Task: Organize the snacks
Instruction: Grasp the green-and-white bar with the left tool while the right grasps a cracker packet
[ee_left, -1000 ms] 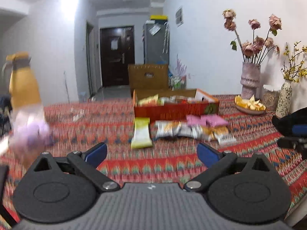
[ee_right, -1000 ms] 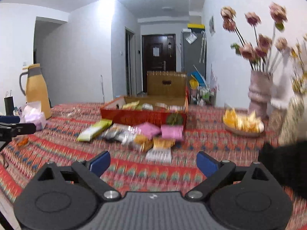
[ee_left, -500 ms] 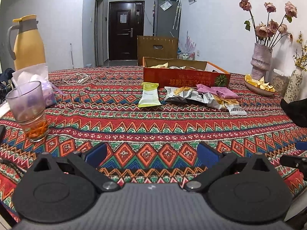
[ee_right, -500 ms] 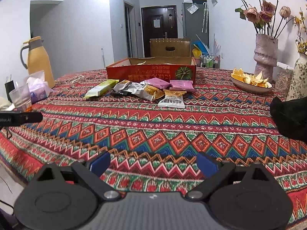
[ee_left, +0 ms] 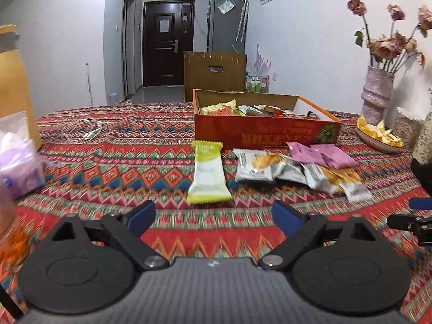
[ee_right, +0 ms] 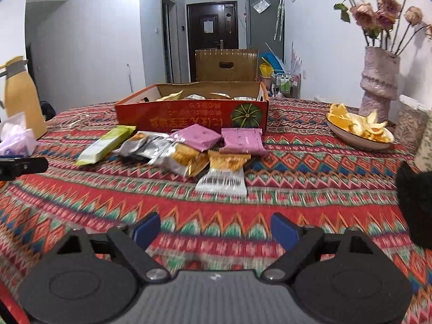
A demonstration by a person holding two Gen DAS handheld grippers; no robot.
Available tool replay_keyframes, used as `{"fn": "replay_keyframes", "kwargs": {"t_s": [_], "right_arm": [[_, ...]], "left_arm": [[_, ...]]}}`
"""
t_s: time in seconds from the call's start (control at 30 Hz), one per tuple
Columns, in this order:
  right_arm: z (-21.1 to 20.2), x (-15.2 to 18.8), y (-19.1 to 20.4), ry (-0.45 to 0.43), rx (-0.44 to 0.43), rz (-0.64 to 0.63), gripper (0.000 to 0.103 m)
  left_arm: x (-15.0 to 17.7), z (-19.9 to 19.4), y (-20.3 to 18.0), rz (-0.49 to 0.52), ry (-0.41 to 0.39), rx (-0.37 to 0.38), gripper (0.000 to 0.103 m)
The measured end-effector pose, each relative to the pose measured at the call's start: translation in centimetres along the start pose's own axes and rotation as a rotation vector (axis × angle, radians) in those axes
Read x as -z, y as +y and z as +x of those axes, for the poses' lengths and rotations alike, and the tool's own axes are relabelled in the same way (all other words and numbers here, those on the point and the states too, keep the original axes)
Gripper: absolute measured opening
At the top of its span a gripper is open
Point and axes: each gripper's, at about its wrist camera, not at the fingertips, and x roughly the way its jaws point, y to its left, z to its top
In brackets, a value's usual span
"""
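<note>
An open orange cardboard box [ee_left: 266, 132] [ee_right: 189, 116] with snack packets inside stands mid-table. In front of it lie loose packets: a yellow-green one [ee_left: 208, 172] [ee_right: 106, 144], several silver-and-orange ones [ee_left: 294, 171] [ee_right: 172, 154], and pink ones [ee_left: 321, 155] [ee_right: 241, 141]. My left gripper [ee_left: 214, 217] hovers just short of the yellow-green packet, jaws closing with nothing between them. My right gripper [ee_right: 216, 230] hovers short of the nearest silver barcode packet [ee_right: 222, 179], jaws closing on nothing.
The table wears a red patterned cloth [ee_left: 113, 167]. A yellow jug [ee_right: 23, 97] and purple tissue pack [ee_left: 16, 167] stand left, a white cable [ee_left: 83, 131] lies beyond. A plate of orange peel [ee_right: 359, 127] and a flower vase [ee_right: 379, 81] stand right.
Both grippers have advanced toward the snack pile and dipped lower; the packets and box now look larger and closer. Both pairs of jaws have narrowed slightly.
</note>
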Motion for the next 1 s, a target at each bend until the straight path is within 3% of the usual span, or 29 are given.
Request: {"fn": "replay_keyframes", "kwargs": {"t_s": [0.1,0.33,0.43,0.5,0.57,0.63,0.7,0.73,0.87,1.0], "right_arm": [[2.7,-1.6,-0.3,0.023,-0.014,0.006,0.074],[8.8,-4.3,-0.6,0.052,-0.013,0.031,0.067],[10.5,-4.7,-0.8,0.06,-0.019,0.058,0.062],[11.2,-4.8,-0.9,0.053,-0.019,0.063,0.062],[11.6,-4.9,-0.8,0.043,-0.013,0.054,0.062],[11.8,-4.8,-0.8,0.032,-0.007,0.048,0.058],[11.9,-4.9,-0.7,0.028,0.003,0.038,0.052],[11.9,-4.9,-0.6,0.029,0.003,0.034,0.041],[11.2,-4.7,-0.8,0.035,0.006,0.039,0.039],[9.3,-3.6,-0.8,0.046,0.019,0.031,0.039]], "left_arm": [[-1.6,3.7,0.8,-0.019,0.034,0.004,0.084],[-3.7,11.9,1.6,-0.042,0.118,0.026,0.073],[-3.6,14.1,1.9,-0.065,0.143,0.036,0.063],[-3.2,14.3,1.8,-0.066,0.111,0.035,0.06],[-3.2,14.3,1.6,-0.042,0.098,0.019,0.047],[-3.2,14.3,1.4,-0.027,0.094,0.015,0.041],[-3.2,14.2,1.5,-0.024,0.098,0.015,0.04],[-3.2,14.2,1.5,-0.023,0.1,0.015,0.04],[-3.2,13.4,1.8,-0.045,0.121,0.004,0.039],[-2.5,10.0,2.0,-0.111,0.13,0.026,0.039]]}}
